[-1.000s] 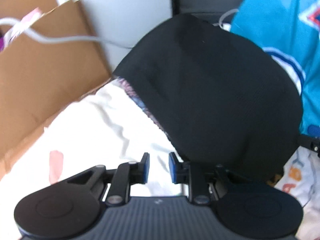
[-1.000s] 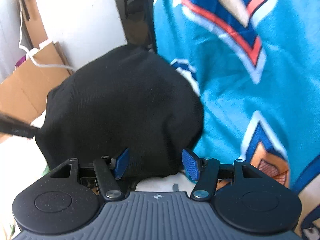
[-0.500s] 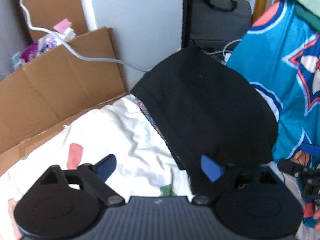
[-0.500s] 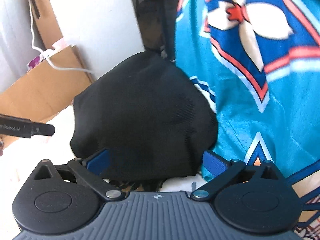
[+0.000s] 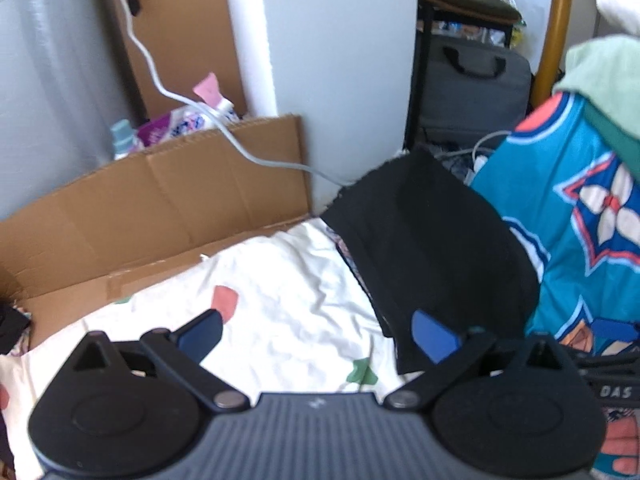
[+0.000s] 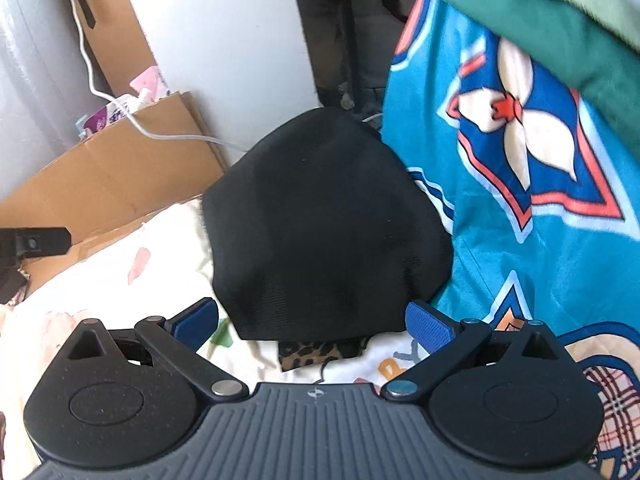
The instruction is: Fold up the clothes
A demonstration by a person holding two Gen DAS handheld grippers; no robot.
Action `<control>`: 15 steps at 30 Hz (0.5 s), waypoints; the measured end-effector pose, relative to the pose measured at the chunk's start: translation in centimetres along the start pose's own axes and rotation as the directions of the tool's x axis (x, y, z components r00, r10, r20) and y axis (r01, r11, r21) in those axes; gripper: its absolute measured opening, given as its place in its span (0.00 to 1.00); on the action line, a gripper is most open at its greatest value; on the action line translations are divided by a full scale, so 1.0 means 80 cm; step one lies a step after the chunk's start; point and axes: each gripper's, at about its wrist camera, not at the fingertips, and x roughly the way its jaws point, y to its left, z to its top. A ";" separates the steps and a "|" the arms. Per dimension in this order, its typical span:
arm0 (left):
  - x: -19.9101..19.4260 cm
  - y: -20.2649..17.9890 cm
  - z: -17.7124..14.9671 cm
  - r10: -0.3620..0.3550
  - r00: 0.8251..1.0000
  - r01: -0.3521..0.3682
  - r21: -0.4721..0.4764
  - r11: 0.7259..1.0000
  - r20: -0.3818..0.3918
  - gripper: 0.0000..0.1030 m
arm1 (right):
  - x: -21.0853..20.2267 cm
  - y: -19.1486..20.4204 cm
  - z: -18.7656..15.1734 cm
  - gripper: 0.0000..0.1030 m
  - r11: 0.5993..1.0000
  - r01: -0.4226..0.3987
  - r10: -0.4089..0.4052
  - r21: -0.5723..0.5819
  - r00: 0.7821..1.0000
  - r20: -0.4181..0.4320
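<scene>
A folded black garment lies on a stack at the far end of a white patterned sheet. Leopard-print fabric peeks out from under its near edge. My left gripper is open and holds nothing; it hangs above the sheet, its right finger over the garment's left edge. My right gripper is open too and stands apart from the garment's near edge. A teal jersey hangs beside the black garment on the right.
A brown cardboard box stands along the sheet's far left with a white cable over it. A white wall and a grey bag stand behind. Green clothes lie above the jersey.
Both grippers have opened wide and drawn back and up from the black garment, which stays on the stack. The left one was nearly shut a second ago.
</scene>
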 end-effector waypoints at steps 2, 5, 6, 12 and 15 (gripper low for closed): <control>-0.017 0.008 0.003 0.010 1.000 -0.010 0.007 1.000 0.006 0.99 | -0.013 0.011 0.007 1.00 1.000 -0.010 0.010 0.001 1.000 -0.006; -0.042 0.021 0.002 0.031 0.999 -0.031 0.009 0.999 0.015 0.99 | -0.032 0.030 0.017 1.00 1.000 -0.012 0.012 0.000 1.000 -0.011; -0.050 0.026 0.002 0.038 0.999 -0.038 0.007 0.999 0.017 0.99 | -0.038 0.038 0.020 1.00 1.000 -0.008 0.008 -0.008 1.000 -0.013; -0.093 0.054 -0.004 0.072 0.997 -0.072 -0.054 0.996 0.002 0.99 | -0.070 0.088 0.042 1.00 0.998 -0.058 0.056 -0.015 0.992 -0.114; -0.113 0.064 -0.010 0.062 0.998 -0.062 -0.068 0.996 -0.007 1.00 | -0.094 0.101 0.056 1.00 0.998 -0.061 0.059 -0.009 0.991 -0.118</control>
